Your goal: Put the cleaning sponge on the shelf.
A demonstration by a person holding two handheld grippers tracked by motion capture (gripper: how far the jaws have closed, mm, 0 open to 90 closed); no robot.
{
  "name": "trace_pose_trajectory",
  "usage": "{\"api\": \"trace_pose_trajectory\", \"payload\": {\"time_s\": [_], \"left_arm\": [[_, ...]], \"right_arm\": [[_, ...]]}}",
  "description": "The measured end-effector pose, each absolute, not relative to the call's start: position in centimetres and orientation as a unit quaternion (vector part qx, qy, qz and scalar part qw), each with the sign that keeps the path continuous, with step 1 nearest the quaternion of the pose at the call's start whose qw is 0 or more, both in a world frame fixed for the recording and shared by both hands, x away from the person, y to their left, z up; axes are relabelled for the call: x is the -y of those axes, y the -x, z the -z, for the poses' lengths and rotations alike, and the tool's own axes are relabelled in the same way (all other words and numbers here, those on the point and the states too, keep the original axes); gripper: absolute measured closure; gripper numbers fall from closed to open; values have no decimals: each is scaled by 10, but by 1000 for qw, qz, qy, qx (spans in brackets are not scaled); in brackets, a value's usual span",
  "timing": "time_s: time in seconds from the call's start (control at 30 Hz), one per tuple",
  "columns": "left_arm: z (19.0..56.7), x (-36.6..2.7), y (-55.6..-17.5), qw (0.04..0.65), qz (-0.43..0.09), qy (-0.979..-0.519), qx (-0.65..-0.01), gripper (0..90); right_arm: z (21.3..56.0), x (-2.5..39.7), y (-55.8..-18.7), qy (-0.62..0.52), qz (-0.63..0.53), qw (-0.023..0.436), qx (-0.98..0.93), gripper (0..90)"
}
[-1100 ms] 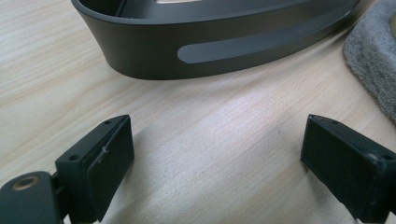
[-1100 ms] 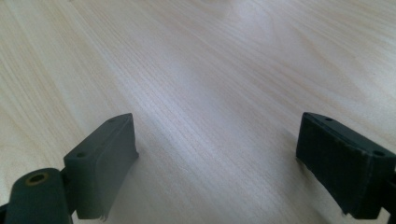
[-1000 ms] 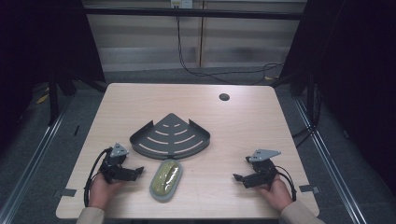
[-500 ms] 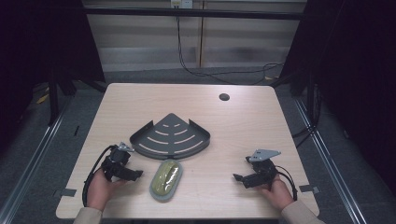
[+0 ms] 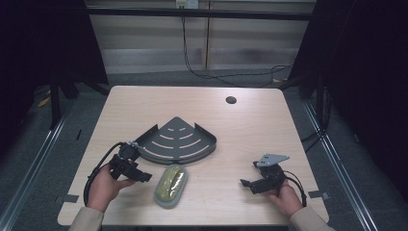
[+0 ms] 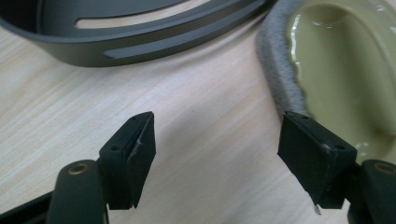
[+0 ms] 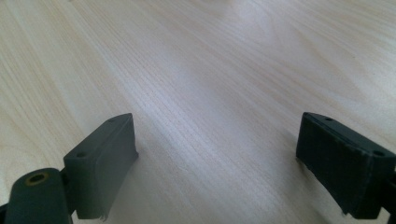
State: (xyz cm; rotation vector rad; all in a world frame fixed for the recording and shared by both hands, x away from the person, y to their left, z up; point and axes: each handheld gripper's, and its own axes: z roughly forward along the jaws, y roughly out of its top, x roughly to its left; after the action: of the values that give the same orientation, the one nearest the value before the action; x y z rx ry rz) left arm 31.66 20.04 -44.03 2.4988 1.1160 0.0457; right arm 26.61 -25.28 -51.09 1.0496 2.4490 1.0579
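The oval dish [image 5: 171,185], olive green inside with a grey rim, lies low and left of centre in the high view, on the pale wooden table [image 5: 250,130]. We see it just below the dark grey fan-shaped rack [image 5: 179,141], close to the rack's curved front edge; whether the two touch we cannot tell. In the left gripper view the dish [image 6: 345,70] takes the upper right of the frame, its glossy hollow catching light, and the rack [image 6: 140,37] runs across the top.

We hold the left gripper [image 5: 142,176] in the lower left of the high view, just left of the dish, pointing toward it. In the left gripper view its jaws stand wide apart with bare table between them [image 6: 217,154]; the right-hand jaw sits right at the dish's grey rim, and nothing is gripped.

Our right gripper [image 5: 246,184] rests in the lower right of the high view, well apart from the dish, a grey three-cornered plate on top. In the right gripper view its jaws are spread wide [image 7: 215,163] over plain wood grain, holding nothing.

A small dark round hole [image 5: 231,100] shows near the table's far edge.
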Motion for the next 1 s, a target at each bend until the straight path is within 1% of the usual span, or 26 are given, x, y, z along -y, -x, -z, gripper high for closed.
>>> {"api": "trace_pose_trajectory", "payload": {"time_s": [0.23,0.3,0.5,0.77,1.0], "left_arm": [[431,-184,-316,182,12,-900,-396,289],[427,-179,-317,178,26,-900,-397,322],[416,-169,-318,177,35,-900,-396,348],[402,-148,-318,161,53,-903,-395,371],[403,-131,-318,147,69,-906,-391,382]], "right_arm": [[511,253,-266,-362,-366,137,-846,116],[511,253,-266,-362,-366,138,-846,116],[511,253,-266,-362,-366,137,-846,115],[511,253,-266,-361,-366,138,-846,116],[511,253,-266,-361,-366,138,-847,116]]}}
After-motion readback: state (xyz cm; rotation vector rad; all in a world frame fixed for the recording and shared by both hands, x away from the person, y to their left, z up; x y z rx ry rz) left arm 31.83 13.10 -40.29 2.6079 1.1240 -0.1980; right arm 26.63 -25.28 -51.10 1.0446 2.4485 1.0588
